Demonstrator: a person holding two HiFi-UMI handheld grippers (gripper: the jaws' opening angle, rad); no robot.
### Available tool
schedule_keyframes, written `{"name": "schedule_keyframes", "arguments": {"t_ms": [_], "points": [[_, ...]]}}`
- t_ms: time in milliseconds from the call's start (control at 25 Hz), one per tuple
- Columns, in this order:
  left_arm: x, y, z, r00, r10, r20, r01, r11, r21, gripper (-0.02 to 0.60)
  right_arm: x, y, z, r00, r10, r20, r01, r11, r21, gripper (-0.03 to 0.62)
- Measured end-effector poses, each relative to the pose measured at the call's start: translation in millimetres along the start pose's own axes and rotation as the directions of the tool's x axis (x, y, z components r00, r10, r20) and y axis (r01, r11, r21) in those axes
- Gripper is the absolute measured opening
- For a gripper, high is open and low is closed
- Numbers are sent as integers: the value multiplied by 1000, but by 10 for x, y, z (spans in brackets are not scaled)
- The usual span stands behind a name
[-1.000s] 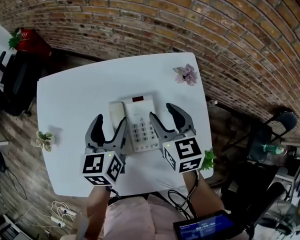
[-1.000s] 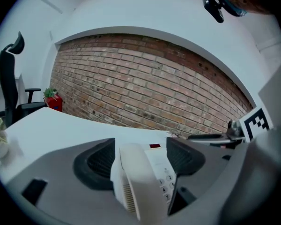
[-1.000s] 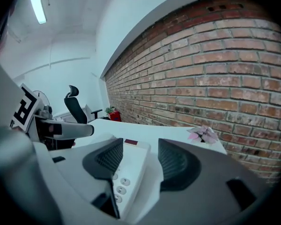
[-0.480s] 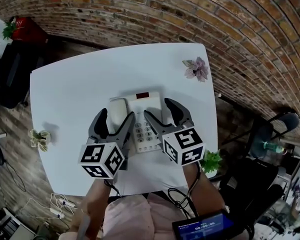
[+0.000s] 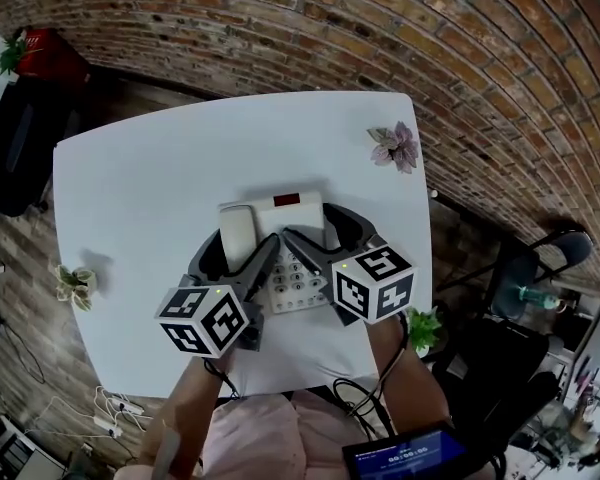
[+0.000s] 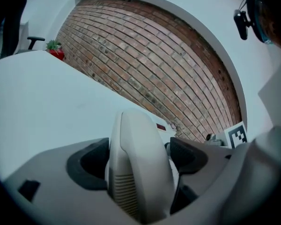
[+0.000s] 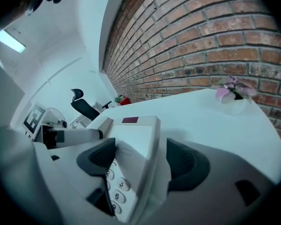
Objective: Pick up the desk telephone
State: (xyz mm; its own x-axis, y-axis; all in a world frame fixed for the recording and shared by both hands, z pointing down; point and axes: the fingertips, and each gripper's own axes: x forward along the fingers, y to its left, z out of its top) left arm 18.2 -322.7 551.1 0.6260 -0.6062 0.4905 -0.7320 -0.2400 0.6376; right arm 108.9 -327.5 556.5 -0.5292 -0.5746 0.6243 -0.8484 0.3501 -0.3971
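A white desk telephone [image 5: 288, 215] with a red display and a keypad lies in the middle of the white table [image 5: 150, 188]. Its handset [image 5: 237, 226] rests in the cradle on the left side. My left gripper [image 5: 238, 251] straddles the handset [image 6: 138, 163], one dark pad on each side, the jaws wide open. My right gripper [image 5: 320, 230] straddles the phone's right edge [image 7: 131, 135]. One of its fingers is over the keypad and the other is outside the body. Its jaws are opening, with a gap at the outer pad.
A pink flower pot [image 5: 395, 146] stands at the table's far right corner. A small plant [image 5: 72, 283] sits at the left edge and a green one [image 5: 420, 323] at the near right corner. Beyond the table are a brick wall and a folding chair [image 5: 555, 248].
Both grippers have come down and forward onto the phone. Their jaws stand wider, the left now around the handset and the right around the phone's right edge.
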Motion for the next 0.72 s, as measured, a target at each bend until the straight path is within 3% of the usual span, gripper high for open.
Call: {"name": "schedule_keyframes", "arguments": {"t_ms": [240, 440, 720], "points": [[4, 86, -50, 999, -30, -17, 27, 988, -154, 389, 55, 15, -73, 994, 99, -35, -95, 990, 103, 350], [50, 72, -33, 998, -47, -49, 40, 991, -127, 390, 109, 38, -53, 979, 204, -20, -199, 967, 162, 324], [61, 87, -56, 998, -22, -60, 17, 996, -82, 388, 117, 33, -87, 977, 207, -59, -197, 971, 136, 319]]}}
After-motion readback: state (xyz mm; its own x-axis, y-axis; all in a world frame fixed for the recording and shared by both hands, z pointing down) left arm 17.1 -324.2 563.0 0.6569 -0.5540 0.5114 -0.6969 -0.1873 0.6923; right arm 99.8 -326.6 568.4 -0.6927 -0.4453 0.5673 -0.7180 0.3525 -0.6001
